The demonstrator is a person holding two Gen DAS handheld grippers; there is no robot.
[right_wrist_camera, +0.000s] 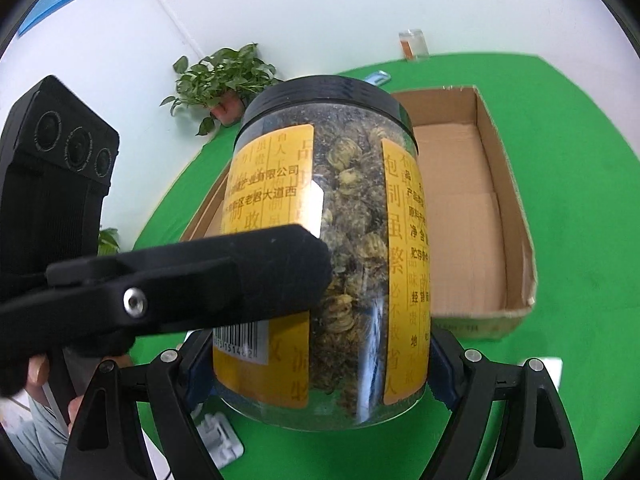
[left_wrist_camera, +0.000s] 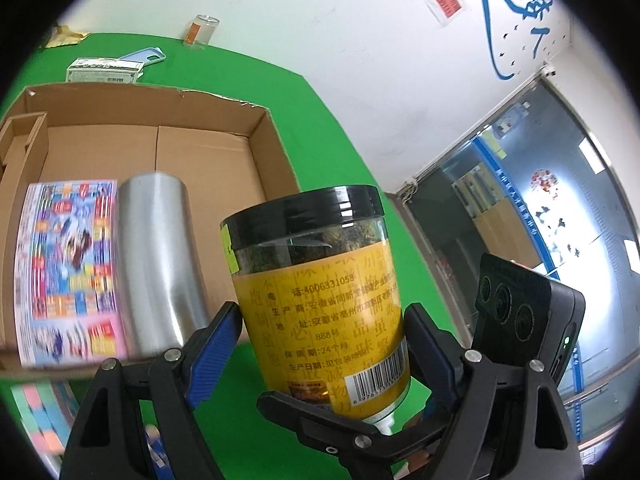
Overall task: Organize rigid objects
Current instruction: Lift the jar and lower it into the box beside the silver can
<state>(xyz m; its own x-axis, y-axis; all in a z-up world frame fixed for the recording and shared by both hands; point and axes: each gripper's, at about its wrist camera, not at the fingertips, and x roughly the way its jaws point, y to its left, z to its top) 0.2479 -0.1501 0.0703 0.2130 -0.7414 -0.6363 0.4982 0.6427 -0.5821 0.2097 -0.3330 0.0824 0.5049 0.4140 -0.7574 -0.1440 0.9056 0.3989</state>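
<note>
Both the left gripper (left_wrist_camera: pixel 320 328) and right gripper (right_wrist_camera: pixel 320 364) pinched the jar (left_wrist_camera: pixel 316 288), its lid end pointing toward the box's (left_wrist_camera: pixel 276 140) near edge.

L gripper (left_wrist_camera: pixel 322 328): jaws closed on tea jar (left_wrist_camera: pixel 320 300) low on its body, blue pads (left_wrist_camera: pixel 212 344) pressed vs both sides, jar tilted | R gripper (right_wrist_camera: pixel 320 364): also clamped on same jar near its base, fingers either side | L gripper's finger (right_wrist_camera: pixel 224 276) crosses jar front in R wrist view | both held above table
</note>
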